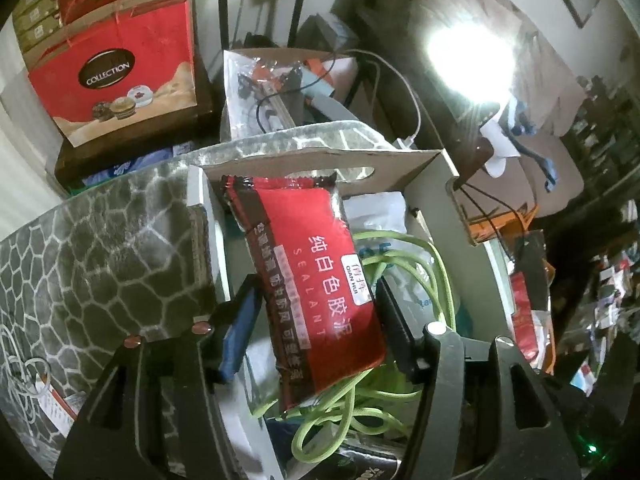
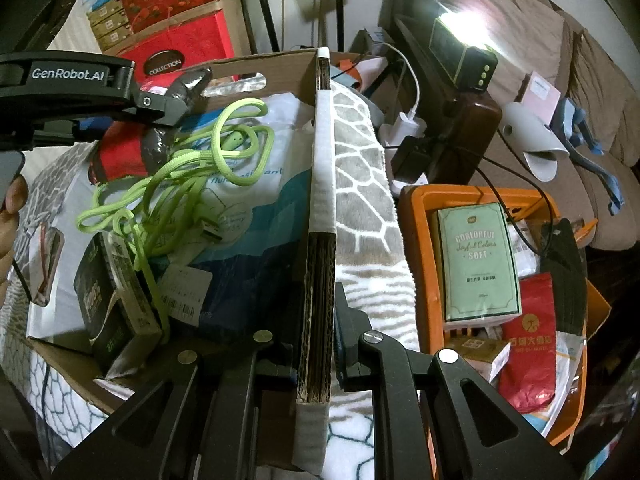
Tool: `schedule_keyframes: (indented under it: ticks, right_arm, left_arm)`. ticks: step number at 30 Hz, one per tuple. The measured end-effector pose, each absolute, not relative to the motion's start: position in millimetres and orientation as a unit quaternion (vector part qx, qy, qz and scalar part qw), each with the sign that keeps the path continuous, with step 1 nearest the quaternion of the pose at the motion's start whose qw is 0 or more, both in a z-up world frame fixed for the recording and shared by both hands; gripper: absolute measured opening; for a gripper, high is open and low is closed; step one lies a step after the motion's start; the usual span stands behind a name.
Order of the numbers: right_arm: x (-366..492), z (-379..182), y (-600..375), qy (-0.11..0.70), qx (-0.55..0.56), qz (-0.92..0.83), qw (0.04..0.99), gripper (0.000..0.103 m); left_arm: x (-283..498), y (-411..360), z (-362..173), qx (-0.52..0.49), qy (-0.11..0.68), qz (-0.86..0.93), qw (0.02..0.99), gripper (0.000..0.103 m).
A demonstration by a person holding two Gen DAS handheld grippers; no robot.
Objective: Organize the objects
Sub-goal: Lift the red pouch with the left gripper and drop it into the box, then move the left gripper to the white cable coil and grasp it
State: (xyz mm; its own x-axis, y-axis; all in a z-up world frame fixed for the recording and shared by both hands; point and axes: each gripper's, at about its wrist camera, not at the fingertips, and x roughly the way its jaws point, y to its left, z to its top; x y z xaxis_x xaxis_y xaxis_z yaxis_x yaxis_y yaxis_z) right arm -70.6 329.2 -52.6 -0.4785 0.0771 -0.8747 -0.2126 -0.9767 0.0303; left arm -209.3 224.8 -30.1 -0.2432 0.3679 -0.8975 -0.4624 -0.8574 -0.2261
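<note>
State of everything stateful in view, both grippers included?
left gripper: open, pads apparently just clear of the packet
sealant packet: sealed, between the left jaws, over the box
right gripper: shut on the box wall
cardboard box: open-topped, partly filled
green cable: unplugged, tangled in the box
orange basket: filled with packets
lamp: on

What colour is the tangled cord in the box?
Bright lime green. The cord shows best in the right wrist view, inside the cardboard box.
</note>
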Motion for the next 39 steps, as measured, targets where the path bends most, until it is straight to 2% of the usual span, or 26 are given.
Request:
schedule_keyframes:
  ticks: [4, 6, 12, 24, 39]
  right_arm:
    - [-70, -52, 328, 0.068, -0.504, 0.857, 0.084, 0.013]
    - [-70, -52, 329, 0.067, -0.504, 0.857, 0.084, 0.013]
    - [-70, -52, 329, 0.068, -0.504, 0.857, 0.084, 0.013]
    - [-70, -51, 329, 0.064, -0.505, 0.857, 0.084, 0.013]
    - [-71, -51, 328, 0.065, -0.505, 0.857, 0.083, 0.013]
  left_arm:
    - [-205, 220, -22, -0.554, 0.022, 0.786, 0.272, 0.068]
    - [-203, 213, -14, -0.546, 0.014, 0.793, 0.27, 0.082]
    - [-201, 173, 17, -0.522, -0.024, 0.808, 0.274, 0.09]
    - [-203, 56, 35, -0.502, -0.007, 0.85, 0.16, 0.092]
    - [-176, -79, -5, -0.524, -0.012, 0.85, 0.057, 0.092]
